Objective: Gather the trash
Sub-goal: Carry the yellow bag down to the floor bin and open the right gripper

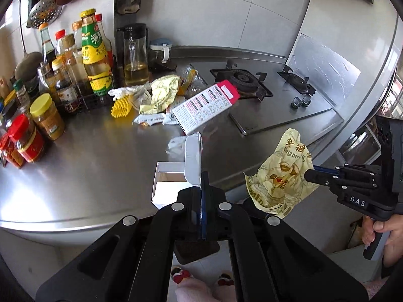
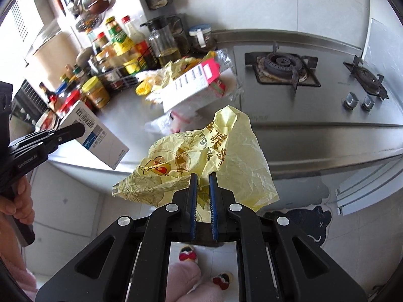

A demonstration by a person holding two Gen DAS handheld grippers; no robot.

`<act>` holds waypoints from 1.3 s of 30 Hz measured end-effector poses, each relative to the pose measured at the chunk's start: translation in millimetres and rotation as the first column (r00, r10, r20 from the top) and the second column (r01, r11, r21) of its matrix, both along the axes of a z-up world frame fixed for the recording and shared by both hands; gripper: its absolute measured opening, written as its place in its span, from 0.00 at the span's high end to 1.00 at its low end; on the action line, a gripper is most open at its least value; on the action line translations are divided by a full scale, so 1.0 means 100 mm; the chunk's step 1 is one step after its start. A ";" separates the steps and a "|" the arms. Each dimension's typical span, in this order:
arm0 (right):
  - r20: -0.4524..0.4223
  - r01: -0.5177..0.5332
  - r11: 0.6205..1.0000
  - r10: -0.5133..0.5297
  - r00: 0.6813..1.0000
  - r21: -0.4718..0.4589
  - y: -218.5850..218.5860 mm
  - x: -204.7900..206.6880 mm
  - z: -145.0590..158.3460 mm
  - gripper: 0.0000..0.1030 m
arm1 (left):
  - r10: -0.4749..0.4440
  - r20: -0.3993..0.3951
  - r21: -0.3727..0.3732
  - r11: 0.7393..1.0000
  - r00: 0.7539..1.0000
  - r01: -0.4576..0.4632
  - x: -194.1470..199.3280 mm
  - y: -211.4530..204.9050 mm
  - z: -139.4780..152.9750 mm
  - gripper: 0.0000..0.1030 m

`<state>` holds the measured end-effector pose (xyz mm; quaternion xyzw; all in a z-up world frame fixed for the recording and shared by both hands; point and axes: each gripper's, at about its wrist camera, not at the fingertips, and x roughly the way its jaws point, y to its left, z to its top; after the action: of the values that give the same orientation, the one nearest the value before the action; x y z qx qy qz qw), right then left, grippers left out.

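The left gripper (image 1: 201, 176) is clamped on the flap of a white cardboard box (image 1: 173, 176), lifted past the front edge of the steel worktop (image 1: 100, 166). The right gripper (image 2: 202, 176) pinches a crumpled yellow plastic bag (image 2: 201, 151) by its bunched folds, likely so both can be carried off together. More wrappers (image 1: 161, 93) lie near the worktop's back edge.
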<state>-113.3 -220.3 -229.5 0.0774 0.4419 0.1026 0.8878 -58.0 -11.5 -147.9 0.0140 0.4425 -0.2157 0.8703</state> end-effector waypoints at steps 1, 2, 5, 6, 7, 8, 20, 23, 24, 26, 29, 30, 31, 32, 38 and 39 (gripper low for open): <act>-0.017 -0.018 1.000 0.018 1.000 -0.010 0.03 -0.07 -0.09 0.90 | 0.005 -0.023 -0.005 1.000 1.000 -0.005 -0.09 -0.02 -0.08 1.00; -0.032 -0.031 0.999 0.030 0.999 -0.013 0.05 -0.12 -0.19 0.90 | 0.010 -0.044 -0.008 1.000 0.999 -0.010 -0.17 -0.03 -0.17 1.00; -0.097 -0.070 0.997 0.066 0.993 -0.040 0.13 -0.20 -0.61 0.90 | 0.036 -0.118 -0.011 0.999 0.992 -0.037 -0.33 -0.08 -0.52 1.00; -0.108 -0.080 0.996 0.075 0.991 -0.045 0.16 -0.21 -0.77 0.90 | 0.044 -0.144 -0.017 0.999 0.989 -0.047 -0.36 -0.09 -0.65 1.00; -0.122 -0.088 0.995 0.082 0.989 -0.044 0.18 -0.20 -0.93 0.90 | 0.049 -0.168 -0.025 0.998 0.985 -0.054 -0.37 -0.09 -0.79 1.00; -0.142 -0.095 0.995 0.088 0.986 -0.040 0.20 -0.19 -1.11 0.90 | 0.056 -0.189 -0.030 0.998 0.980 -0.063 -0.37 -0.09 -0.93 1.00; -0.249 -0.179 0.983 0.165 0.954 -0.037 0.65 0.28 -3.02 0.89 | 0.134 -0.368 -0.047 0.986 0.920 -0.163 0.05 -0.11 -2.74 1.00; -0.290 -0.164 0.986 0.150 0.945 -0.025 0.70 0.42 -3.40 0.89 | 0.138 -0.413 -0.044 0.984 0.900 -0.172 0.14 -0.12 -3.13 1.00; -0.298 -0.160 0.987 0.146 0.943 -0.023 0.72 0.47 -3.50 0.89 | 0.141 -0.421 -0.035 0.985 0.896 -0.171 0.16 -0.13 -3.25 1.00; -0.314 -0.154 0.988 0.138 0.939 -0.025 0.78 0.53 -3.69 0.89 | 0.145 -0.433 -0.020 0.985 0.890 -0.171 0.21 -0.16 -3.44 1.00; -0.336 -0.143 0.990 0.131 0.933 -0.010 0.80 0.60 -3.89 0.89 | 0.153 -0.459 -0.012 0.984 0.875 -0.178 0.27 -0.17 -3.69 1.00; -0.341 -0.140 0.990 0.129 0.931 -0.007 0.78 0.62 -3.94 0.87 | 0.153 -0.468 -0.012 0.984 0.871 -0.179 0.29 -0.18 -3.75 1.00; -0.346 -0.136 0.991 0.126 0.930 -0.003 0.77 0.64 -3.98 0.86 | 0.151 -0.477 -0.012 0.984 0.866 -0.178 0.34 -0.20 -3.79 1.00; -0.357 -0.133 0.991 0.126 0.925 0.005 0.78 0.66 -4.02 0.85 | 0.151 -0.482 -0.012 0.984 0.863 -0.178 0.35 -0.18 -3.84 1.00; -0.365 -0.125 0.992 0.120 0.923 0.011 0.81 0.71 -4.04 0.36 | 0.147 -0.489 -0.012 0.984 0.860 -0.175 0.40 -0.19 -3.83 0.74; -0.366 -0.124 0.992 0.117 0.923 0.004 0.81 0.71 -4.02 0.36 | 0.148 -0.485 -0.009 0.985 0.862 -0.174 0.41 -0.19 -3.80 0.74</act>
<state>-42.7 -139.7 -631.0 0.0595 0.6041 0.1366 0.7829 -17.3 -30.4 -527.5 -0.1001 0.6392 -0.1505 0.7475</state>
